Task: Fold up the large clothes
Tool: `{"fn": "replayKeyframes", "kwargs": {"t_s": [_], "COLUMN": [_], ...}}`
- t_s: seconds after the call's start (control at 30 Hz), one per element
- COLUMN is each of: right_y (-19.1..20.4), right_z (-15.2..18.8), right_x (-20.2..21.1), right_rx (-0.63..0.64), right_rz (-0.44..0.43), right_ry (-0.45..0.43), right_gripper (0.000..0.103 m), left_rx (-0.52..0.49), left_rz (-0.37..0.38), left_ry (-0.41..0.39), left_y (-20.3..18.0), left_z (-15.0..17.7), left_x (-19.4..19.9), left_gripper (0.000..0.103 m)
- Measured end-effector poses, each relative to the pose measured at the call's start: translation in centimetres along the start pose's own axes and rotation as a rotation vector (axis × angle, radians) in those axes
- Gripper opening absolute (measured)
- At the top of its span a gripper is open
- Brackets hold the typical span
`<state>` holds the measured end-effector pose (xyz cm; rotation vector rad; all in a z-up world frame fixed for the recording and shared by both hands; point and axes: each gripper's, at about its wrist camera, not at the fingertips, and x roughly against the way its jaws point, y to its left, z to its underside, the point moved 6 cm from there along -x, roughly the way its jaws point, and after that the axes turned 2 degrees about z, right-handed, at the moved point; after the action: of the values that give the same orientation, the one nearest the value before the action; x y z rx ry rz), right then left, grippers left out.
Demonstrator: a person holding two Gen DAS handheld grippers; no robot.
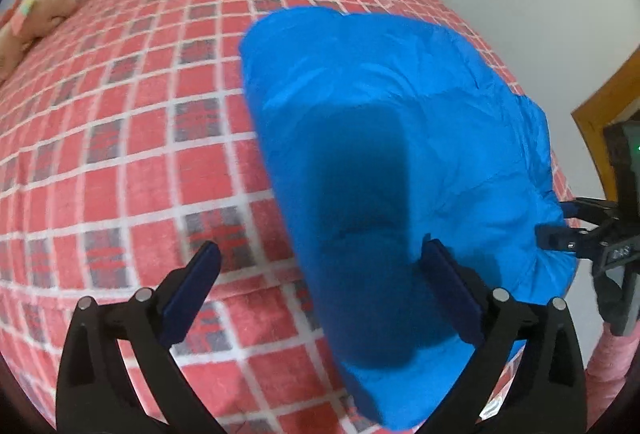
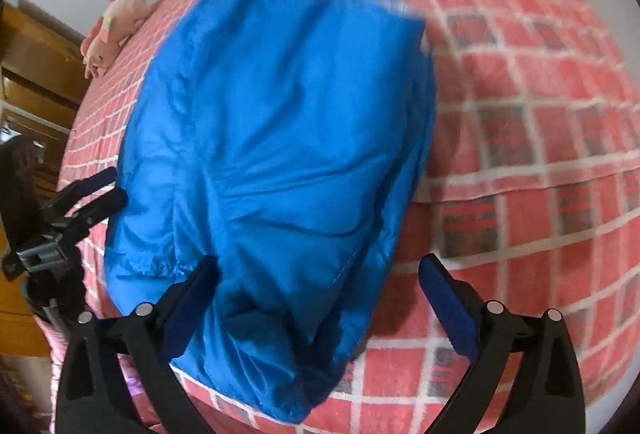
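We see a blue padded jacket [image 1: 384, 137] lying bunched on a bed with a red, white and grey checked cover [image 1: 132, 137], near the bed's front edge. Our left gripper [image 1: 320, 286] is spread wide, its jaws well apart; the jacket's near end lies between and under the fingers, but neither pad presses the cloth, so it has hold of nothing. Our right gripper [image 2: 318, 294] is likewise wide open over the jacket's other end [image 2: 280, 137]; its left finger [image 2: 192, 310] appears to touch the fabric, the right one stands apart over the cover [image 2: 540, 137]. Each gripper shows at the edge of the other's view, just beside the jacket. A pink plush toy [image 1: 36, 13] lies at the bed's far corner. Both views are motion-blurred, so fabric detail is unclear.
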<state>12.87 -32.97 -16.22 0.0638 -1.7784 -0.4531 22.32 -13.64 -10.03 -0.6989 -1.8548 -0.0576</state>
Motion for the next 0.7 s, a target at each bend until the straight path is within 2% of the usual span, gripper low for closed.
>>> {"fn": "replayKeyframes", "kwargs": {"t_s": [0.2,0.3,0.33,0.37,0.4,0.43,0.5,0.6,0.7], "right_y": [-0.4,-0.2,0.1,0.4,0.9,1.2,2.0,3.2,4.6], "right_z": [-1.1,-1.4,-1.5,-1.5,-1.4,-1.4,-1.4,-1.6,-2.3], "right_x": [-2.5,-2.5,-2.3,-2.2,-1.7,-1.4,-0.5,0.8,2.2], "right_rx": [-0.011,0.026,0.050,0.065,0.082,0.094,0.139,0.184,0.229], "right_rz": [-0.139,-0.166,-0.171,-0.189,-0.232,-0.228,-0.195,-0.158,-0.153], "right_ry": [0.038,0.007,-0.017,-0.030,-0.047,-0.063,-0.104,-0.150,-0.198], "right_gripper": [0.099,0.099,0.095,0.089,0.076,0.071,0.064,0.055,0.051], "left_rx": [0.004,0.029,0.026,0.018,0.015,0.008,-0.010,-0.023,-0.029], "left_rz": [0.126,0.190,0.186,0.177,0.170,0.161,0.146,0.136,0.154], "left_ry": [0.020,0.037,0.030,0.020,0.009,-0.008,-0.036,-0.073,-0.121], "left_y": [-0.9,-1.5,-1.6,-1.8,-2.1,-2.3,-2.8,-3.3,-3.4], "left_z": [-0.7,-0.8,-0.8,-0.7,-0.8,-0.8,-0.9,-0.9,-1.4], "left_x": [-3.0,-4.2,-4.2,-4.1,-3.9,-3.5,-2.8,-1.7,-0.2], "left_gripper": [0.101,0.099,0.099,0.094,0.087,0.083,0.072,0.062,0.057]}}
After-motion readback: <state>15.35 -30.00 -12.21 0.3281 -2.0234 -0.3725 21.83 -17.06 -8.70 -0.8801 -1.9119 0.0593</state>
